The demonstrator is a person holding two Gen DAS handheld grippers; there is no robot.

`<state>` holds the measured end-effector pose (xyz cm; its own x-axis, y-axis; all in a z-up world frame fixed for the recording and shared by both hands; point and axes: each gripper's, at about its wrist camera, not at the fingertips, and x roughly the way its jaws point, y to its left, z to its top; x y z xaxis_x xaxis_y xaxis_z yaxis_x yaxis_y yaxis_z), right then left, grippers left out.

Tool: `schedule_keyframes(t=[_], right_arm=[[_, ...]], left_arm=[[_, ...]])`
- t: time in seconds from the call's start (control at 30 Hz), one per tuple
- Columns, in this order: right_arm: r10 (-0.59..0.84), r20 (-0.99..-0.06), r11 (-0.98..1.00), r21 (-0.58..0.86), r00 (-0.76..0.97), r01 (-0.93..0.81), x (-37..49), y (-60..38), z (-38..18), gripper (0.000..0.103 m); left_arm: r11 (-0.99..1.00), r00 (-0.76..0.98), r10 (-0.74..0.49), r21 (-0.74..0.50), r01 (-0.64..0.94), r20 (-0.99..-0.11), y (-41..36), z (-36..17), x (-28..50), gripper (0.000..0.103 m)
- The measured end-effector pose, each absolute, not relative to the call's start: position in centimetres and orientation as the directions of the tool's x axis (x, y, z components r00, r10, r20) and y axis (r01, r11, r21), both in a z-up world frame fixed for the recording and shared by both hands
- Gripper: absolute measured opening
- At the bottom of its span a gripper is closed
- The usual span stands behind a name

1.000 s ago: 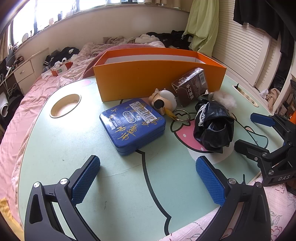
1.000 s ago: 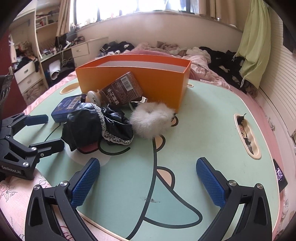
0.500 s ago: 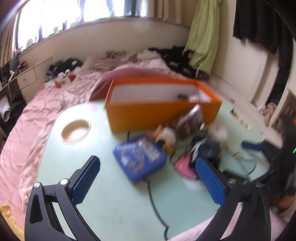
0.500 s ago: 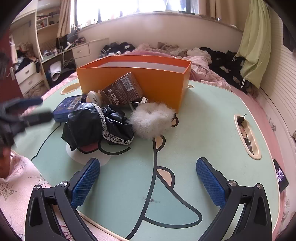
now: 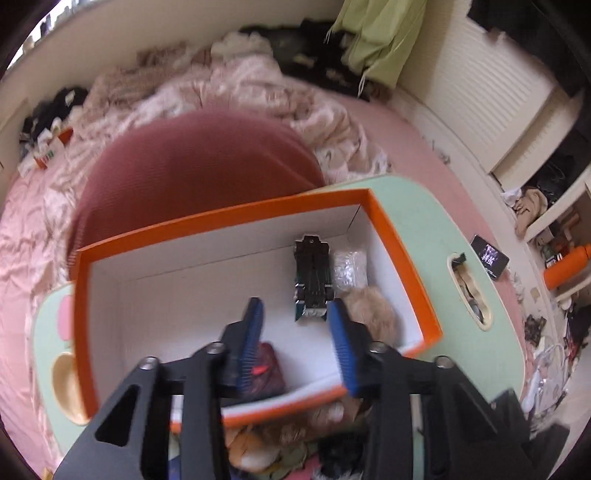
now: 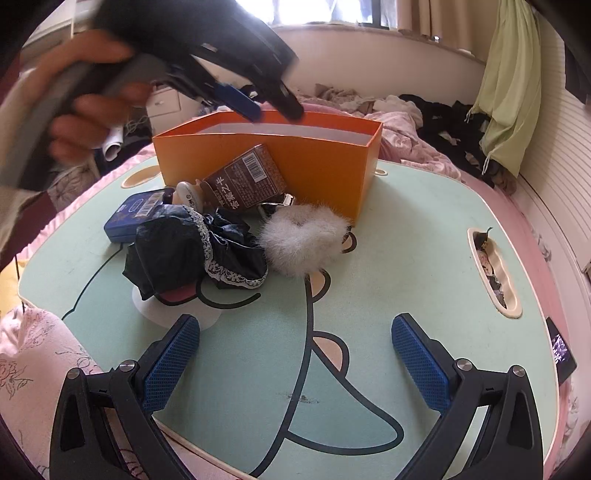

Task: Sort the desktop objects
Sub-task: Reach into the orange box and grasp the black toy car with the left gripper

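The pale green desk carries an orange box, with a black cloth, white fur ring and blue tin before it. Left gripper hangs above the box, closing on nothing. Right gripper is spread, empty.

Daylit window above a cluttered pink bed; green curtain beside slatted doors.
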<state>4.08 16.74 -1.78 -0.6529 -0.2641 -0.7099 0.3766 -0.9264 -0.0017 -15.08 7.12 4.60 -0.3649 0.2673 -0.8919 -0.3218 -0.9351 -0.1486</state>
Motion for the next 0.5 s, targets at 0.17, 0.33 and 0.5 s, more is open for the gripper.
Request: schedule_keyframes(t=[0.17,0.33,0.5], right_arm=[[-0.266,-0.708,-0.926,0.000,-0.654,0.377,4.1,16.6,-1.8,0.103],[-0.267,-0.707,-0.927,0.001,-0.655,0.376,4.1,16.6,-1.8,0.103],[-0.269,-0.704,-0.927,0.004,-0.657,0.375,4.1,16.8,-1.7,0.103]], left_arm=[[-0.938,-0.370,0.197,-0.065,-0.340,-0.908,10.5,3.5,-16.7,0.035],[-0.947,-0.301,0.070,0.031,-0.318,-0.951,12.0,0.6,-18.7,0.035],[-0.942,-0.331,0.107,0.011,-0.335,-0.937,11.2,1.1,-18.4,0.030]])
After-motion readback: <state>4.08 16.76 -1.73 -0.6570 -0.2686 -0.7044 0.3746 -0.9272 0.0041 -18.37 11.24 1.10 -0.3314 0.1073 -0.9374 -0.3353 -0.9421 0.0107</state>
